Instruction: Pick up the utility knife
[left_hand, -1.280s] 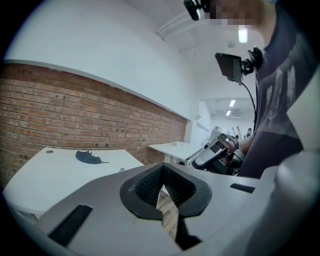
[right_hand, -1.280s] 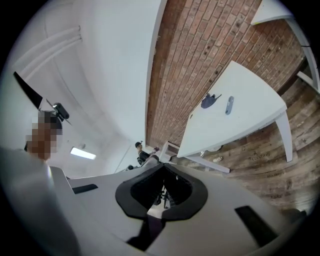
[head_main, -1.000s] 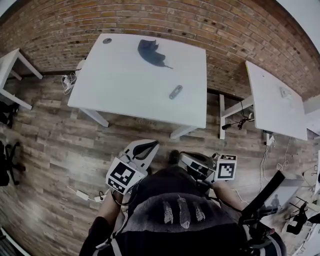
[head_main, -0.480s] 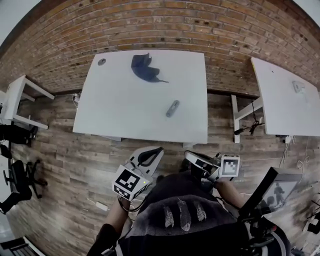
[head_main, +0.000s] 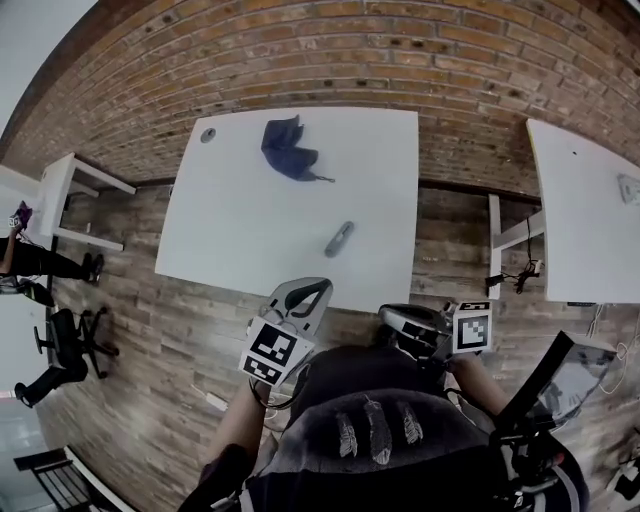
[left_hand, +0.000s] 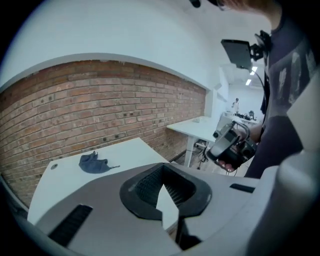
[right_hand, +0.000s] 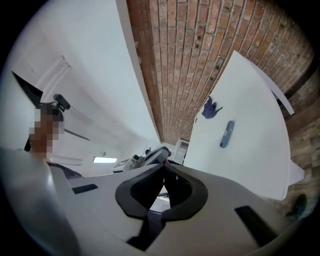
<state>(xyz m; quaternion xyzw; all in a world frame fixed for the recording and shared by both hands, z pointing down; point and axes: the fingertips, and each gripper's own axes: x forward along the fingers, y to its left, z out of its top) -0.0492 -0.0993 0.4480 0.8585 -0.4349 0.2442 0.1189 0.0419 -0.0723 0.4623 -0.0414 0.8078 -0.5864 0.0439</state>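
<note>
The grey utility knife (head_main: 339, 239) lies on the white table (head_main: 240, 230), right of its middle; it also shows in the right gripper view as the knife (right_hand: 226, 134). A crumpled blue cloth (head_main: 288, 148) lies near the table's far edge. Both grippers are held short of the table's near edge, over the wooden floor. My left gripper (head_main: 314, 288) is shut and empty, and points toward the table. My right gripper (head_main: 388, 317) is shut and empty too, close to my body. In the left gripper view the closed jaws (left_hand: 167, 192) block the knife; the cloth (left_hand: 92, 163) shows.
A second white table (head_main: 590, 210) stands to the right and a small one (head_main: 60, 185) to the left. An office chair (head_main: 70, 345) and a person's legs (head_main: 40, 262) are at the far left. A brick wall runs behind the tables. A small round disc (head_main: 207, 134) sits at the table's far left corner.
The table has come nearer and more centred in the head view. Both grippers have moved forward toward its near edge. Both stay shut.
</note>
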